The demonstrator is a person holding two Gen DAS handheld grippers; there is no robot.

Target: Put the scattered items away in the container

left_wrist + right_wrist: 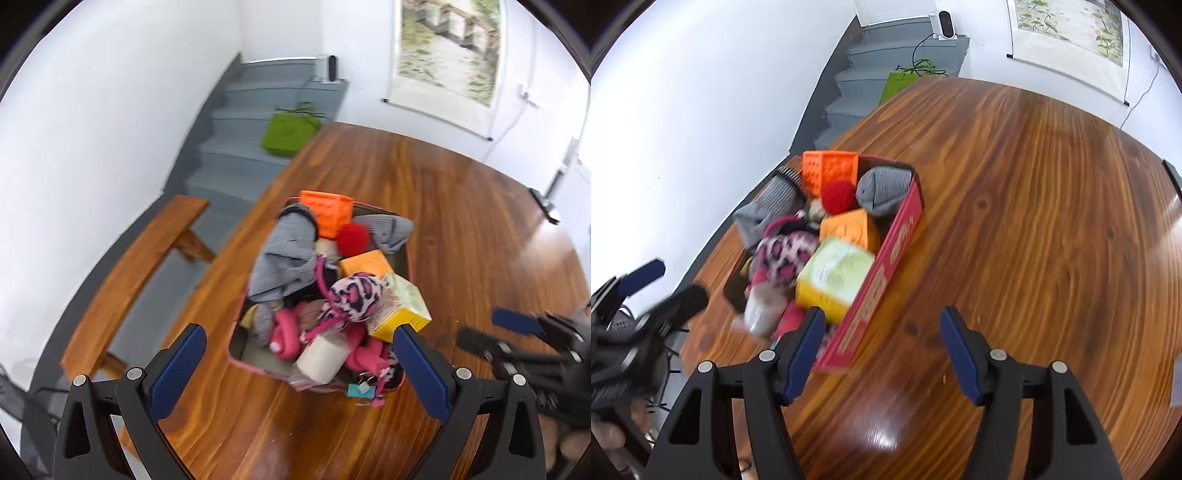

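Left tongs (pixel 299 363), right tongs (pixel 882 354); both agape

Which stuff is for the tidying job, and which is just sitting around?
For the job: red box, orange cube, red ball, grey socks, leopard plush toy, yellow carton.

Just sitting around: green bag, bench, wall scroll.

Both views were brightly and evenly lit. Glare was seen on the table (pixel 882 417) toward 6 o'clock and 3 o'clock. Motion blur softened the box (pixel 886 273); edges were bent by fisheye distortion and vignetted black.
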